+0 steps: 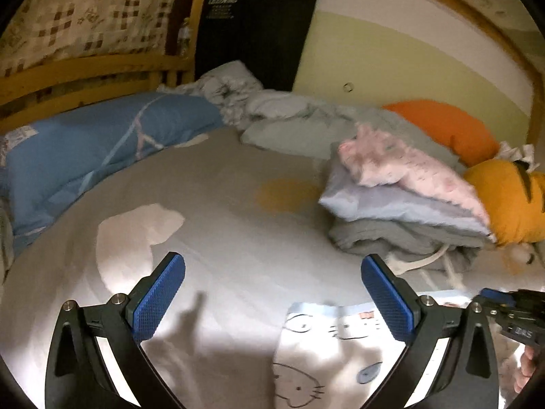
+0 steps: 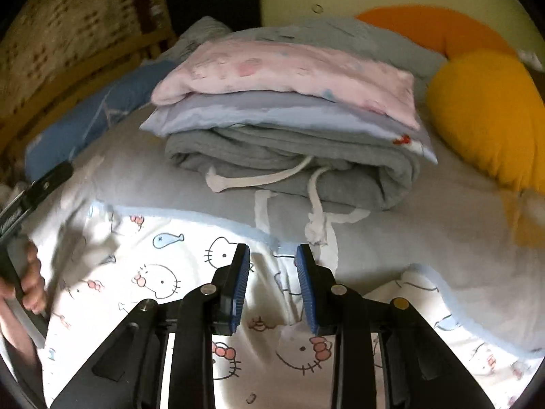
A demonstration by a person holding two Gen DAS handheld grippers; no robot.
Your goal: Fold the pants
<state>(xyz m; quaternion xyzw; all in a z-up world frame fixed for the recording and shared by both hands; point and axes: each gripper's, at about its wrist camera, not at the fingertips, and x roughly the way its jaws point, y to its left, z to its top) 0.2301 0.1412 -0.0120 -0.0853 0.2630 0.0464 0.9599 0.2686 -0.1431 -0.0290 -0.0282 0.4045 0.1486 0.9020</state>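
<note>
Pants (image 2: pixel 170 272), one pair, white with cat-face print and pale blue trim, lie spread on the bed (image 1: pixel 238 231) at the near edge of both views. Stack of three folded garments sits just beyond them: pink piece (image 2: pixel 289 68) on top, light blue piece (image 2: pixel 272 116) in the middle, grey sweatpants (image 2: pixel 289 160) with two white drawstring ends at the bottom. Two cushions lie to the right of the stack, one orange (image 2: pixel 436 24), one yellow (image 2: pixel 487 112); one blue pillow (image 1: pixel 85 146) lies at left by the wooden bed frame (image 1: pixel 85 71), and rumpled grey bedding (image 1: pixel 289 116) lies along the wall. Open grey sheet fills the left-centre of the bed, free between pillow and stack. Left gripper (image 1: pixel 272 293) has its jaws spread wide with nothing between them, over bare sheet, the pants' waistband just below and right of its gap. Right gripper (image 2: pixel 272 286) has a narrow gap, jaws not pressing cloth as far as visible, hovering directly over the pants near the trim edge, the drawstring ends just ahead of it. A hand (image 2: pixel 30 283) on the other tool's handle shows at the left edge of the right wrist view.
</note>
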